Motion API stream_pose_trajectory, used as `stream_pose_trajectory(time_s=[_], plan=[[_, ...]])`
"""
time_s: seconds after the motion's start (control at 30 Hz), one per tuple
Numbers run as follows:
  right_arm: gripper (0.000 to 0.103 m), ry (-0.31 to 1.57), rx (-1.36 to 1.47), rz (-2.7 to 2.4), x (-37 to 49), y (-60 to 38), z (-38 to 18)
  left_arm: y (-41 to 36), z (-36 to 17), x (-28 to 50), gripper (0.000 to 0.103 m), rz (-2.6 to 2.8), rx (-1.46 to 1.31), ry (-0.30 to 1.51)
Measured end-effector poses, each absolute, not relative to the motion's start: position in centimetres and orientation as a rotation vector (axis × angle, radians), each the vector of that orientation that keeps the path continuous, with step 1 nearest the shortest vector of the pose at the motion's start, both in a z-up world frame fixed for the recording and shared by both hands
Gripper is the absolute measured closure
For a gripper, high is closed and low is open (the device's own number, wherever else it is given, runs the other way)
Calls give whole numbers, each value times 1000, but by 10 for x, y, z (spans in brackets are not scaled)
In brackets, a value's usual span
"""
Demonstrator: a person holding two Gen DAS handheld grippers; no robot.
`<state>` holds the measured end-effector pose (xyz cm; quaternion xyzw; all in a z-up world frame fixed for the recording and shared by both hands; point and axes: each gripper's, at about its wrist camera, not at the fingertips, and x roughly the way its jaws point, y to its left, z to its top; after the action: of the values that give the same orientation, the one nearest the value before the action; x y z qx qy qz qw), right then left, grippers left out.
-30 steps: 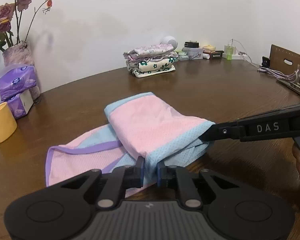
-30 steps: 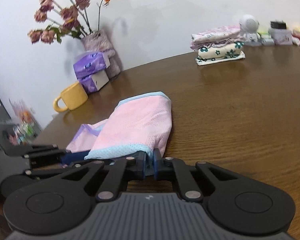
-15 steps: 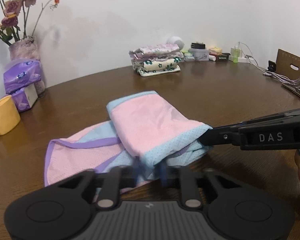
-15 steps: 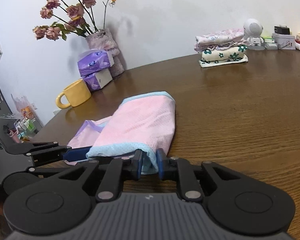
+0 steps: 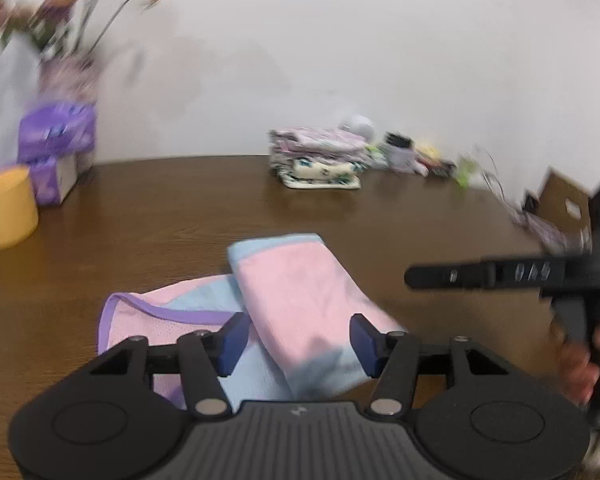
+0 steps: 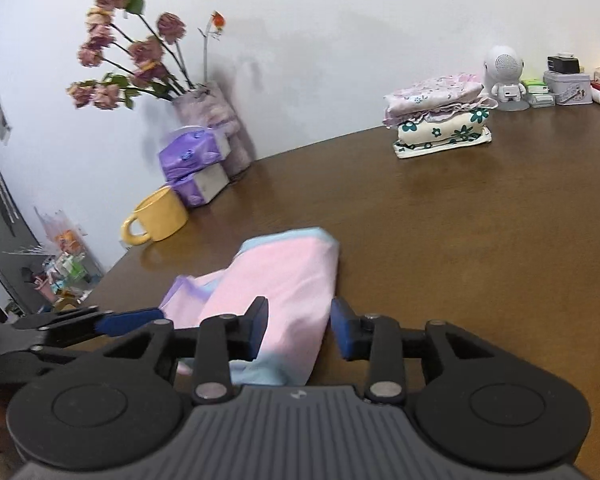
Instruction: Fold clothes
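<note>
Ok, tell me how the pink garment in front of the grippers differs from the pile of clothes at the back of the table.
The pink garment is a single piece, part-folded, with a purple-edged flap sticking out; the stacked clothes are several pieces folded into a neat pile. The garment is plain pink with light blue bands; the stack is floral-printed. Both rest on the brown table.

Bare counter (image 6: 480,240) is left right of the pink garment (image 6: 284,276); passage leftward is blocked by a yellow mug (image 6: 160,216) and tissue packs (image 6: 196,168).
</note>
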<state>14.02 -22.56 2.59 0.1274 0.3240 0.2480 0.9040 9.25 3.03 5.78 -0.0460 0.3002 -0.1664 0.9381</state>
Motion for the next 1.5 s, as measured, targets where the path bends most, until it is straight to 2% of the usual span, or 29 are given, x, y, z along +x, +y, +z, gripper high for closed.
stream_pose_trajectory(time_s=[0.17,0.33,0.43,0.5,0.63,0.7,0.83,1.0,1.07,1.13,1.2,1.23,1.3,1.5], plan=[[63,769,306,502,180,-218,15,45,41,132,48,-329,-315,725],[64,811,359,520,194,-210,-2,43,29,147,56,-365,-349,749],[85,823,365,543,195,-207,-7,40,27,150,59,-377,-320,753],[84,831,354,539,197,-207,-7,39,25,151,59,-376,-300,757],[71,807,350,523,198,-214,1,49,38,151,54,-369,-308,711],[69,789,337,516,204,-214,8,51,44,158,54,-340,-301,691],[69,806,331,519,221,-207,13,54,40,173,57,-319,-338,718],[69,837,339,519,226,-197,5,50,26,182,71,-344,-387,768],[81,843,351,523,226,-195,3,46,25,183,71,-352,-373,768],[81,844,357,520,227,-194,1,46,26,183,70,-353,-372,768],[79,837,357,513,227,-198,3,51,29,185,60,-333,-379,760],[70,827,363,505,228,-201,5,53,32,187,58,-320,-376,753],[66,811,367,491,232,-205,10,57,36,192,53,-293,-368,740],[65,818,353,464,254,-195,13,60,37,222,56,-267,-407,760]])
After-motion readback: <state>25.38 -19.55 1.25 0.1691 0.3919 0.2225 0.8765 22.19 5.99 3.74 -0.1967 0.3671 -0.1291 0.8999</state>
